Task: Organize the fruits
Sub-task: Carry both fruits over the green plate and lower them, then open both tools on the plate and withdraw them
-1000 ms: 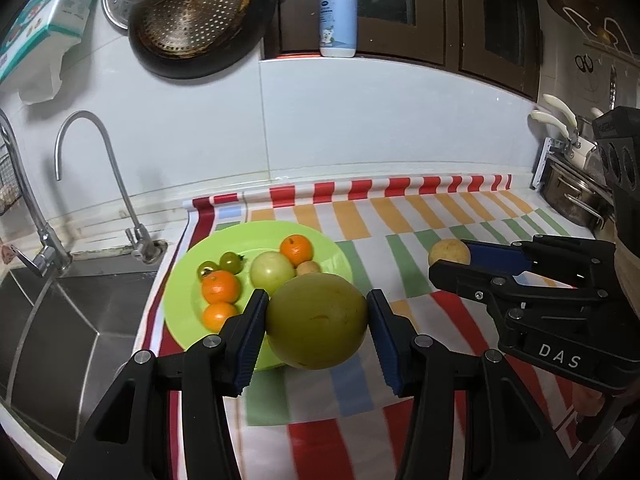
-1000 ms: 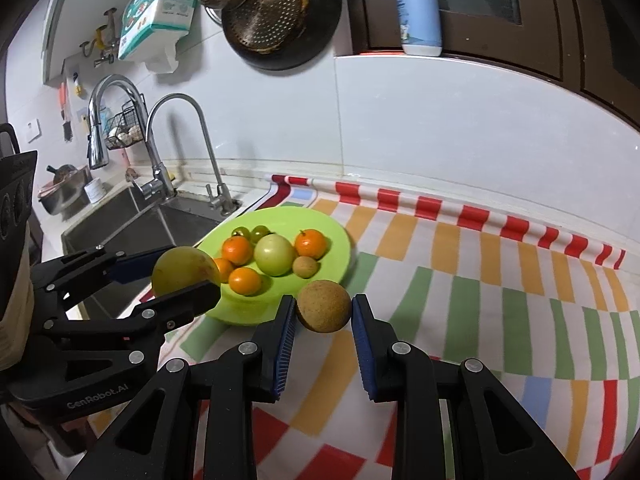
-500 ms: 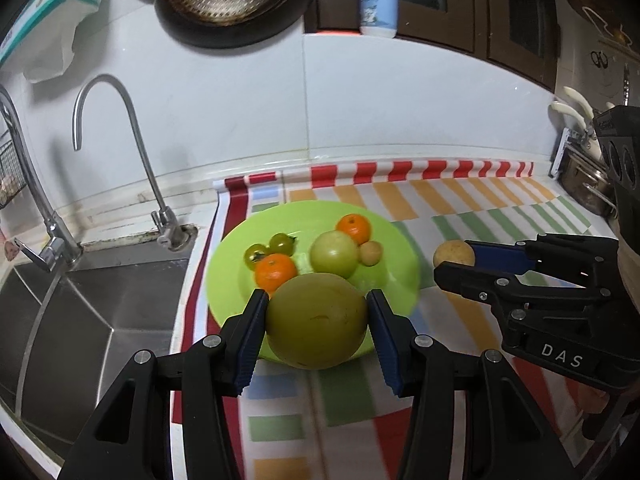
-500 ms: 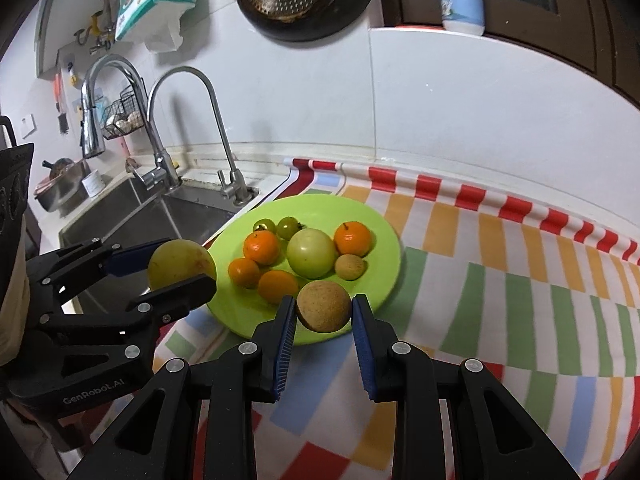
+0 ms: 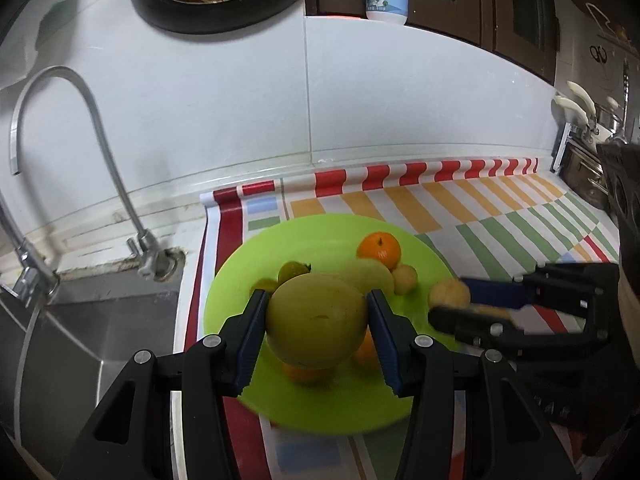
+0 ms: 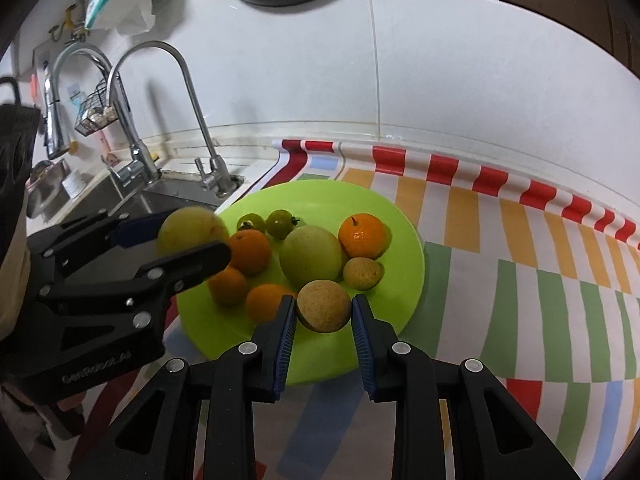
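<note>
Left wrist view: the left gripper [image 5: 317, 320] is clamped on a big yellow-green fruit [image 5: 316, 320], looks like a pear or small pomelo, can't tell which. It's held in the air over the near-left part of the lime green plate [image 5: 320, 404]. On the plate behind it there's a tangerine [image 5: 378, 251], a pale green apple [image 5: 370, 276] partly hidden, a small tan fruit [image 5: 405, 279] and a small green tomato [image 5: 293, 270]. More orange fruit peeks out under the held one. Off to the right the right gripper [image 5: 450, 305] comes in blurry, pinching a small brown round fruit [image 5: 449, 295] over the plate's right edge. The plate sits on a striped mat [image 5: 500, 216], next to the sink faucet [image 5: 80, 152].

Right wrist view: the right gripper [image 6: 324, 314] is squeezed onto that brown round fruit [image 6: 323, 306], held over the near part of the plate [image 6: 404, 280], just in front of the apple [image 6: 310, 256] and beside the small tan fruit [image 6: 362, 273]. The tangerine [image 6: 362, 236] sits behind those. Two green tomatoes [image 6: 266, 222] are at the back, with three oranges [image 6: 249, 251] on the left side. The left gripper [image 6: 192, 236] shows at left, gripping the yellow-green fruit [image 6: 188, 228] over the plate's left edge.
</note>
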Tool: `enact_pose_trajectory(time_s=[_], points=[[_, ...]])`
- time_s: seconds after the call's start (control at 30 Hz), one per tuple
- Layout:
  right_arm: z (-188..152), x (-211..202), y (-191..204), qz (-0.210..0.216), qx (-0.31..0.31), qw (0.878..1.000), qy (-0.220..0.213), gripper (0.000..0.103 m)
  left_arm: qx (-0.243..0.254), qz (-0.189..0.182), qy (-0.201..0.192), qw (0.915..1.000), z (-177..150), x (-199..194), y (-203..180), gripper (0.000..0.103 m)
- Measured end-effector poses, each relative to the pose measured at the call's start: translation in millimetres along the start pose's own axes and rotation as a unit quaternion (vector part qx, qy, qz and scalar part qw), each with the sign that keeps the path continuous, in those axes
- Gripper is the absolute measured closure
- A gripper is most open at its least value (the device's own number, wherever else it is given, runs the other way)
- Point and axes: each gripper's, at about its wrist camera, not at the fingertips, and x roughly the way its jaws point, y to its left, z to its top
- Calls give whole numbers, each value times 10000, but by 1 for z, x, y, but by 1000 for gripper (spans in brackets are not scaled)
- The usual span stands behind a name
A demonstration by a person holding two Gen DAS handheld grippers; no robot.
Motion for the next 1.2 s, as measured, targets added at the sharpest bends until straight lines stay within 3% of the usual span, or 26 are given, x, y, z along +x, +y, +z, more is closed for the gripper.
enact_pose_trajectory(time_s=[0.5,0.6,0.77,0.83,0.97,1.2], points=[[8,32,2,-78,97,9995,283,73,288,-342,-23,9990,35,63,3,53],[10,34,-1,-87,242,9992,316,59,307,-402,-2,9987,39,71,2,53],[13,33,-6,-294,333,9987,238,58,302,-516,138,9981,40,82,2,53],[13,33,-6,-375,332,9985,228,58,277,-525,173,9981,38,82,2,53],[14,31,-5,-462,301,9983,174,58,280,-412,-9,9988,36,72,2,39],[8,14,-5,-589,327,9977,14,58,110,-157,-58,9998,30,40,8,39]])
